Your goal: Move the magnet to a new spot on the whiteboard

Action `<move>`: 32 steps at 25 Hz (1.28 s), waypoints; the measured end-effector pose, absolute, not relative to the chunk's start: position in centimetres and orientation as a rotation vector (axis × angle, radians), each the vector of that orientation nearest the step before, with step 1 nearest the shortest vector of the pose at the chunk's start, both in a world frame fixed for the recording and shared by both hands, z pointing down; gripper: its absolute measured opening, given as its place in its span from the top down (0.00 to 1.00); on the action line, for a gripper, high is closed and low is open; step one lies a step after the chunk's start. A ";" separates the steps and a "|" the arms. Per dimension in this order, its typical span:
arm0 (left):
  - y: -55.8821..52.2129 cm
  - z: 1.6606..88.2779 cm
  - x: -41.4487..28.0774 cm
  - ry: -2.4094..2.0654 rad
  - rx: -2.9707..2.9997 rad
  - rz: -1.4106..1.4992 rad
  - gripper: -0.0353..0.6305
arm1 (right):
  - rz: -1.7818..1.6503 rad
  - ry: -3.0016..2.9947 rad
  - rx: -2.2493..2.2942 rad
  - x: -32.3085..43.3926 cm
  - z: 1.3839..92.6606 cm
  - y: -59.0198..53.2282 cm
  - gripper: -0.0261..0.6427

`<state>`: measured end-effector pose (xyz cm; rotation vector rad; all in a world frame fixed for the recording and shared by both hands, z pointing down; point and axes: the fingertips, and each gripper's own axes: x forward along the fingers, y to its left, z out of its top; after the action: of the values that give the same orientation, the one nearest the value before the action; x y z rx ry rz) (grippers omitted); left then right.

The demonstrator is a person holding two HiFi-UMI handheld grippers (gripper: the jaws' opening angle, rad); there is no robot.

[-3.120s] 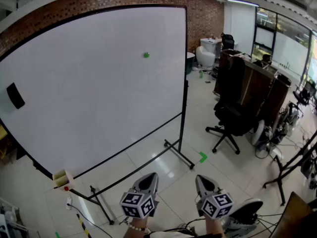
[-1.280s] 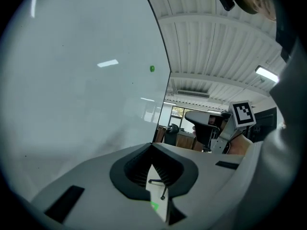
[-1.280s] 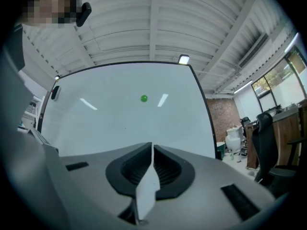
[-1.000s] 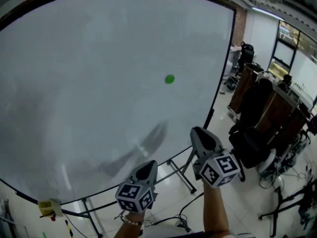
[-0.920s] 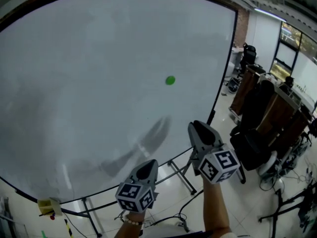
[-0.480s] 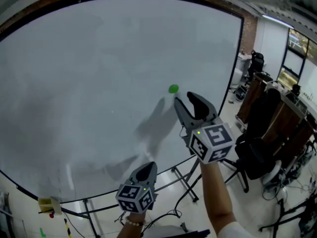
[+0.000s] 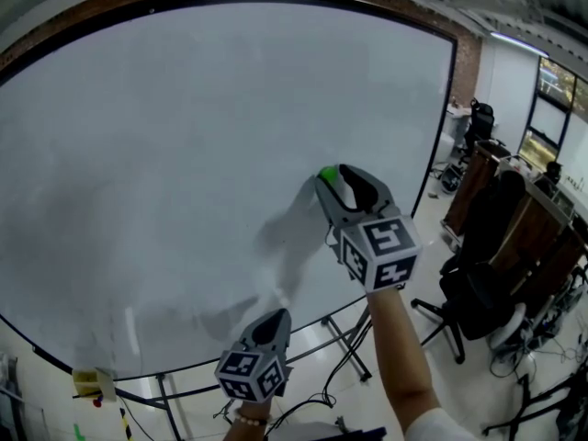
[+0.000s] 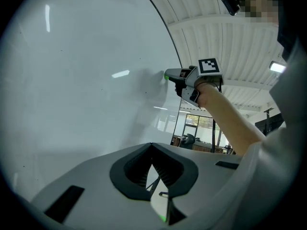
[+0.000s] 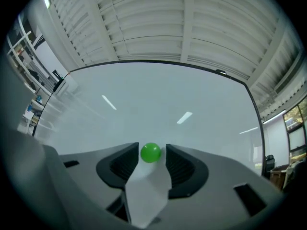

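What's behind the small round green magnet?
The large white whiteboard; the small round green magnet sits against it, between the right claw's jaws, which have just been opening. The patch behind the magnet is covered.

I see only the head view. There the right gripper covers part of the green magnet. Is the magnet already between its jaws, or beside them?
Observer: Between them. In the right gripper view the magnet sits on the whiteboard, between the jaw tips of the right gripper. The jaws have just been opening and do not press on it.
Operator: Does the left gripper hold something?
Observer: No. The left gripper view shows the left gripper with its jaws together and nothing between them.
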<state>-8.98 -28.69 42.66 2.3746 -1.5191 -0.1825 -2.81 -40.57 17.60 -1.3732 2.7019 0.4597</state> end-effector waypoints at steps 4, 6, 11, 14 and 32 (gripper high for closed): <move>-28.8 42.7 -9.2 -1.512 2.376 -0.192 0.95 | 0.476 2.712 -1.385 -3.3 17.8 -40.7 0.67; -28.8 42.8 -9.2 -1.508 2.375 -0.200 0.95 | 0.480 2.715 -1.387 -3.4 17.9 -40.7 0.69; -28.7 42.9 -9.3 -1.501 2.371 -0.206 0.95 | 0.485 2.720 -1.391 -3.5 18.0 -40.7 0.72; -28.6 42.6 -9.5 -1.502 2.373 -0.207 0.95 | 0.479 2.715 -1.393 -3.5 17.9 -40.7 0.72; -27.6 42.7 -9.6 -1.510 2.366 -0.195 0.95 | 0.509 2.670 -1.375 -1.4 16.6 -37.9 0.75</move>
<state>-9.64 -27.56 42.69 2.3663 -1.5103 -0.1952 -1.38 -37.86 16.64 -1.3746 2.6702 0.5085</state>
